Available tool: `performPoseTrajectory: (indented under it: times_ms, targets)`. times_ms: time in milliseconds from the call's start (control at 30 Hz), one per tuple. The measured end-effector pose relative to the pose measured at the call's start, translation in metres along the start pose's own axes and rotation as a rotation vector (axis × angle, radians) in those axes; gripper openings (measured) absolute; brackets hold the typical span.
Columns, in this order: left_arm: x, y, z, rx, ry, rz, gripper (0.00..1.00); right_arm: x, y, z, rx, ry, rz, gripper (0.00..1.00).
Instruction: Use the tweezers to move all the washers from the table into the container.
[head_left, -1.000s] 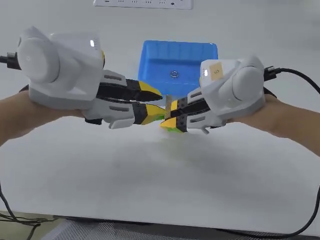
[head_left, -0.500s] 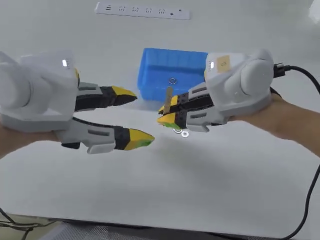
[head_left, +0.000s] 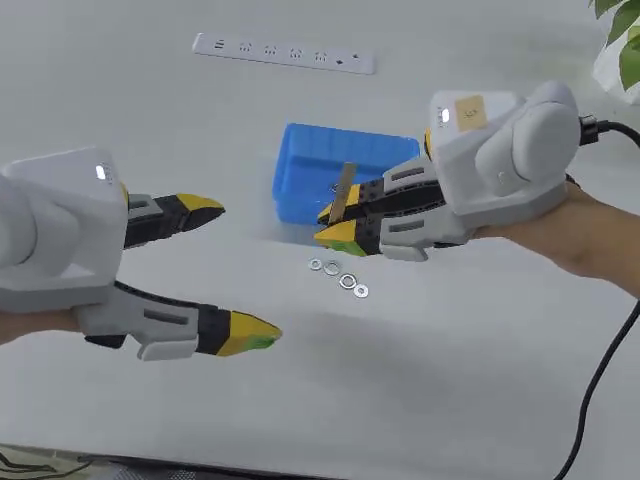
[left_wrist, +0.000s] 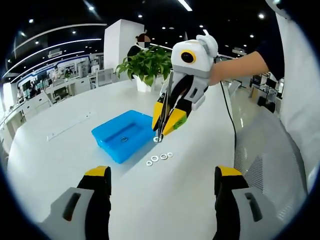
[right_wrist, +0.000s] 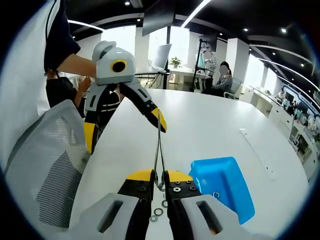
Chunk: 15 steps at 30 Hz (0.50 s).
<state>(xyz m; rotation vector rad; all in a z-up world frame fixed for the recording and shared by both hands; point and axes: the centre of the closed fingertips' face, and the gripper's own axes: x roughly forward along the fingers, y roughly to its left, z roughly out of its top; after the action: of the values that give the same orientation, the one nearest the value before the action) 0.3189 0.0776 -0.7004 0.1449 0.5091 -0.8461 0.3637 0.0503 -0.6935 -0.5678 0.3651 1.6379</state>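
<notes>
My right gripper (head_left: 330, 227) is shut on thin metal tweezers (head_left: 345, 190), held a little above the table beside the blue container (head_left: 300, 160). In the right gripper view the tweezers (right_wrist: 159, 142) run forward from the shut jaws of the right gripper (right_wrist: 159, 182). Several small washers (head_left: 338, 276) lie in a row on the white table just below that gripper. One washer (left_wrist: 124, 139) lies inside the blue container (left_wrist: 107, 142). My left gripper (head_left: 235, 272) is at the left, wide open and holding nothing; in its own view the left gripper (left_wrist: 162, 175) faces the washers (left_wrist: 159, 158).
A white power strip (head_left: 285, 52) lies at the back of the table. Plant leaves (head_left: 620, 40) show at the top right. A black cable (head_left: 600, 380) trails from the right gripper. The table's near edge runs along the bottom.
The left gripper opened and drew back to the left, away from the tweezers. The right gripper kept the tweezers. The washers on the table came into view.
</notes>
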Motion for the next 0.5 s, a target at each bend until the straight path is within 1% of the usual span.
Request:
performPoseTrajectory:
  times_ms: [67, 133, 267, 367, 400, 500]
  targets:
    - [-0.002, -0.001, 0.005, -0.003, -0.026, 0.0, 0.97, -0.002, -0.002, 0.002, -0.003, 0.001, 0.0, 0.09]
    - [-0.004, 0.0, 0.007, 0.005, -0.038, 0.01, 0.98, -0.005, -0.005, 0.004, -0.016, 0.008, -0.001, 0.09]
    - [-0.005, 0.006, 0.006, -0.02, -0.057, 0.022, 0.99, -0.011, -0.012, 0.014, -0.048, 0.017, -0.001, 0.09]
    - [-0.005, 0.01, 0.003, -0.033, -0.058, 0.031, 0.99, -0.016, -0.022, 0.019, -0.057, 0.013, -0.01, 0.09]
    - [-0.005, 0.011, 0.003, -0.034, -0.061, 0.033, 0.99, -0.018, -0.026, 0.022, -0.051, 0.0, -0.013, 0.09]
    - [-0.004, 0.013, 0.003, -0.061, -0.072, 0.038, 0.99, -0.022, -0.042, 0.023, -0.043, -0.006, -0.039, 0.09]
